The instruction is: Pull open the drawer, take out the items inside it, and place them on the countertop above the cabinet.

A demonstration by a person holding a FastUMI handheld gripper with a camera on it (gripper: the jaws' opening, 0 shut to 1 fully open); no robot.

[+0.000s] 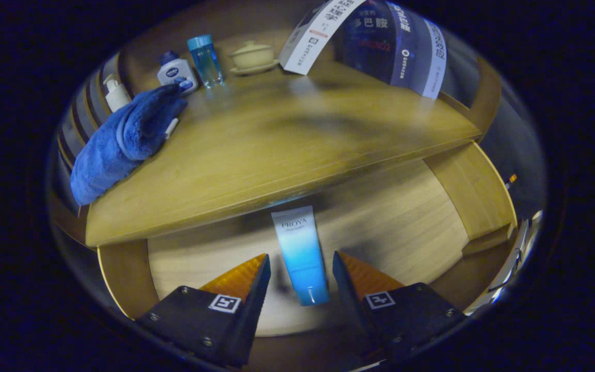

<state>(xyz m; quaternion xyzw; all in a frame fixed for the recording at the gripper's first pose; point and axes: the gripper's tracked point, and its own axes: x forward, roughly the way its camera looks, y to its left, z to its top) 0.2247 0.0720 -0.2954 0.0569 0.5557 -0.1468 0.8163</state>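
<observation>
The drawer [463, 191] stands pulled open below the wooden countertop [277, 150]. On the drawer's pale floor lies a blue and white tube [301, 254], its cap end toward me. My gripper [301, 264] hovers over it, open, with one finger on each side of the tube's lower half and a gap to both. Neither finger touches the tube as far as I can see.
On the countertop, far left, lies a folded blue towel [122, 142], with a white pump bottle [115, 93], a white lotion bottle [175, 71], a clear blue bottle [205, 61] and a cream lidded cup [252, 56] behind it. Books [390, 41] lean at the back right.
</observation>
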